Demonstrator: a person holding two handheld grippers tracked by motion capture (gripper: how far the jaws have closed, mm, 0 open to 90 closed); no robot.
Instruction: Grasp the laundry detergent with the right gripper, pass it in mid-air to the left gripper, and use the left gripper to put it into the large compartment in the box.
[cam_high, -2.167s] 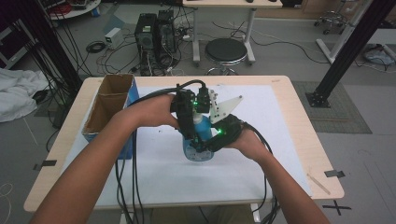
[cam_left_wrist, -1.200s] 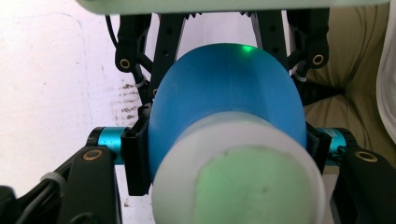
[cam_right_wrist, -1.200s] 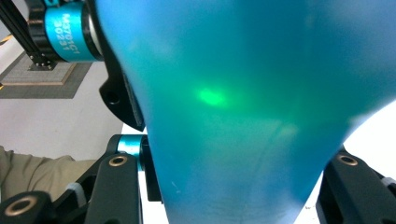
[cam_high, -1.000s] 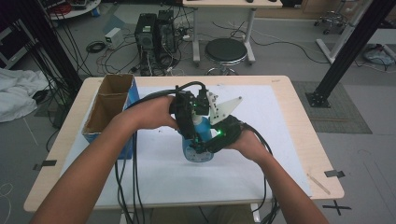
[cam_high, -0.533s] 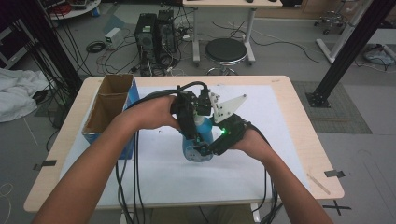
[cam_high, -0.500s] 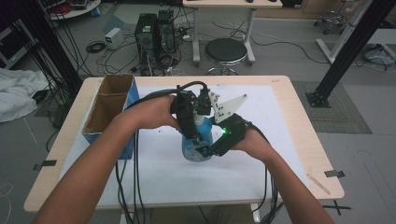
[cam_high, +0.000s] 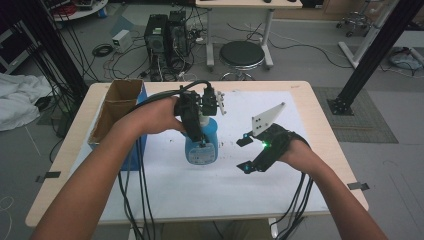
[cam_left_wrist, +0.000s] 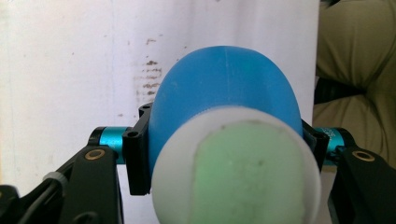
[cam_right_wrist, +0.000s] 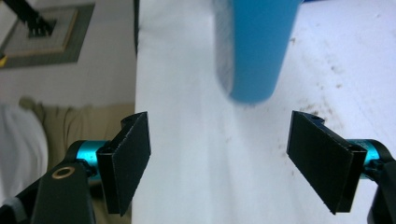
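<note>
The left hand-held gripper (cam_high: 196, 125) was clamped on the upper part of a blue spray bottle (cam_high: 201, 145), which stood upright on the white sheet (cam_high: 210, 190) covering the desk (cam_high: 320, 120), near the sheet's middle. In the left gripper view the jaws sat tight against either side of the blue spray bottle (cam_left_wrist: 224, 98), just below its pale rounded top, with the sheet beneath and the person's khaki clothing at the edge of the frame. The right hand-held gripper (cam_high: 245, 154) was well apart from the bottle on the bottle's right side — its jaws stood moderately wide and gripped nothing. They had just been opening, and between them in the right gripper view lay only bare white sheet; the blue spray bottle (cam_right_wrist: 254, 46) rose farther off, beyond the tips, touching neither jaw. A green light glowed on the body of the right hand-held gripper, and its grey three-cornered plate (cam_high: 267, 119) pointed up and away from the person. At the desk's left edge stood an open cardboard box (cam_high: 117, 107) against a blue one — well clear of both hands.
</note>
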